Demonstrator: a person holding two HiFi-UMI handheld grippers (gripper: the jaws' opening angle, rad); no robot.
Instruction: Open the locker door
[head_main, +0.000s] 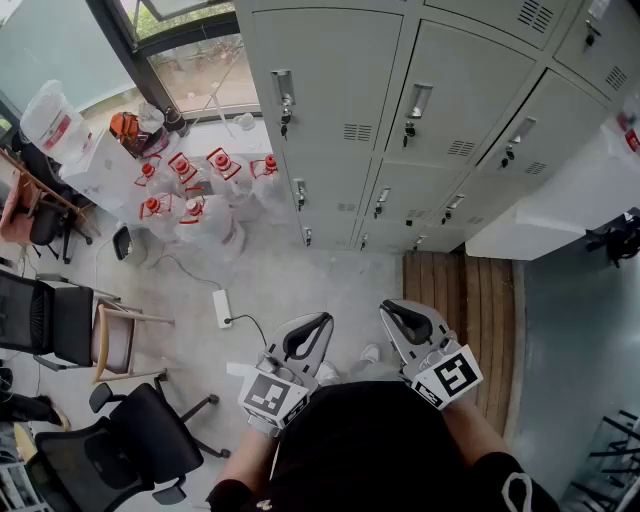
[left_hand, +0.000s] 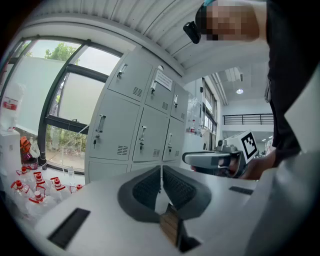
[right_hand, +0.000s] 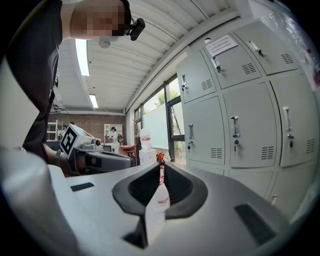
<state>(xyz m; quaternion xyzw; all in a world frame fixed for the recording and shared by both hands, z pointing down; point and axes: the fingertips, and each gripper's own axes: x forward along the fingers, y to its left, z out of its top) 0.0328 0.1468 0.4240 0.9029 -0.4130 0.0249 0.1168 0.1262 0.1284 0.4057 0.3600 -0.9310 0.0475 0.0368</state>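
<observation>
A bank of grey metal lockers (head_main: 420, 110) stands ahead, every door closed, each with a recessed handle (head_main: 283, 87) and a key below it. The lockers (left_hand: 135, 125) fill the middle of the left gripper view, and the lockers (right_hand: 240, 125) fill the right side of the right gripper view. My left gripper (head_main: 322, 322) and right gripper (head_main: 388, 310) are held low in front of the person's body, well short of the lockers. Both are shut with nothing between the pads. Each gripper camera sees the other gripper to its side.
Several water jugs with red caps (head_main: 195, 190) stand on the floor left of the lockers, below a window (head_main: 200, 60). A power strip (head_main: 222, 307) with its cable lies on the floor. Chairs (head_main: 110, 340) stand at left. A wooden strip (head_main: 460, 300) lies before the right lockers.
</observation>
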